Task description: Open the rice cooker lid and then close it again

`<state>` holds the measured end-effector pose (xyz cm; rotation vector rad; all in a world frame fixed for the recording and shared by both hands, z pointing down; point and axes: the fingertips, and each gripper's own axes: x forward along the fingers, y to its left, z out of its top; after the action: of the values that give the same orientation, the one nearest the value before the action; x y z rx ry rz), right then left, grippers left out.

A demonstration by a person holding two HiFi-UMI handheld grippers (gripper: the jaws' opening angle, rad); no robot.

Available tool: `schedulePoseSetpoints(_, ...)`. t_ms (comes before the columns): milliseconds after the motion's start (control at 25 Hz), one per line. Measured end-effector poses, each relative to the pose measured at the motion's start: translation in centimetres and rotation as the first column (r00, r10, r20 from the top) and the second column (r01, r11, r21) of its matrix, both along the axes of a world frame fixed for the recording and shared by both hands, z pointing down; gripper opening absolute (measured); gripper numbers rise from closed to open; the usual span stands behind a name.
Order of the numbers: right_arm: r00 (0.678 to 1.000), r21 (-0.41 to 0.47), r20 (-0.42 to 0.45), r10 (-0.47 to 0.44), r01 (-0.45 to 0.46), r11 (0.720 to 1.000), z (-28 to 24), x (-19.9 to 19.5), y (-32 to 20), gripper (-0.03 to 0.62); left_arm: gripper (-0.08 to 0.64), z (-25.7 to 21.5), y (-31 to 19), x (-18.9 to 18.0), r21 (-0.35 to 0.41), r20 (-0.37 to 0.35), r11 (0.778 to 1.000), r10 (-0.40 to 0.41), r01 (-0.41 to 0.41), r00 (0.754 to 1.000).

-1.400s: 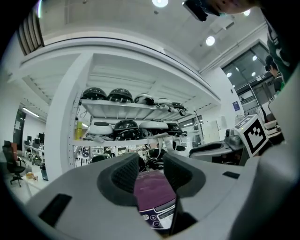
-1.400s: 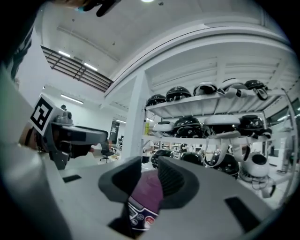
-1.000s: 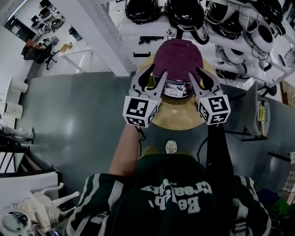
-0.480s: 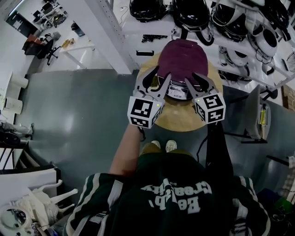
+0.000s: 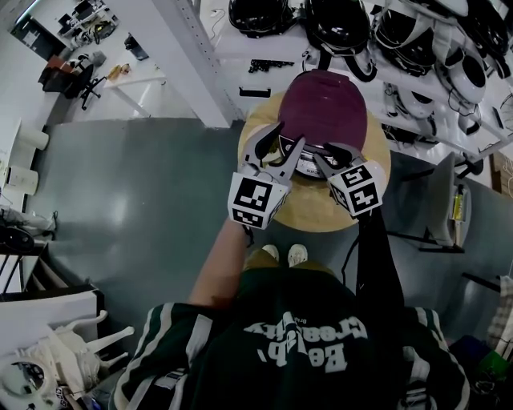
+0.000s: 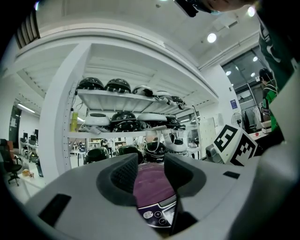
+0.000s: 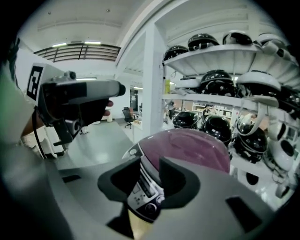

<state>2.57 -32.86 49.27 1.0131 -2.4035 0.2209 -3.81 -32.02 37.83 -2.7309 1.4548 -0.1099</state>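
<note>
The rice cooker (image 5: pixel 325 104) is sitting on the round wooden table (image 5: pixel 321 215) with its maroon lid (image 7: pixel 187 147) lying shut, so whatever the pot is holding is hidden from every view. Both tools are hovering at its front, probably because the control panel (image 7: pixel 140 190) is facing the person. The left gripper (image 5: pixel 287 138) is waiting at the cooker's seven o'clock, jaws spread wide around nothing. The right gripper (image 5: pixel 333 156) is tilting down at six o'clock, jaws parted and empty. Helmets (image 5: pixel 329 24) are filling the shelf at twelve o'clock.
</note>
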Motion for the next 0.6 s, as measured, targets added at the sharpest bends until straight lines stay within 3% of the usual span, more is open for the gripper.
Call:
schedulePoseSetpoints(240, 0.999, -0.053, -0.036, -0.015, 0.013, 0.999, 1.9, -0.3, 0.3, 0.137, 0.163, 0.3, -0.1, -0.3, -0.007, 0.001, 1.0, -0.003, 0.003, 1.0)
schedulePoseSetpoints(600, 0.999, -0.058, -0.037, -0.011, 0.008, 0.998, 2.3, -0.2, 0.3, 0.13, 0.163, 0.3, -0.4, -0.6, -0.004, -0.013, 1.0, -0.014, 0.014, 1.0)
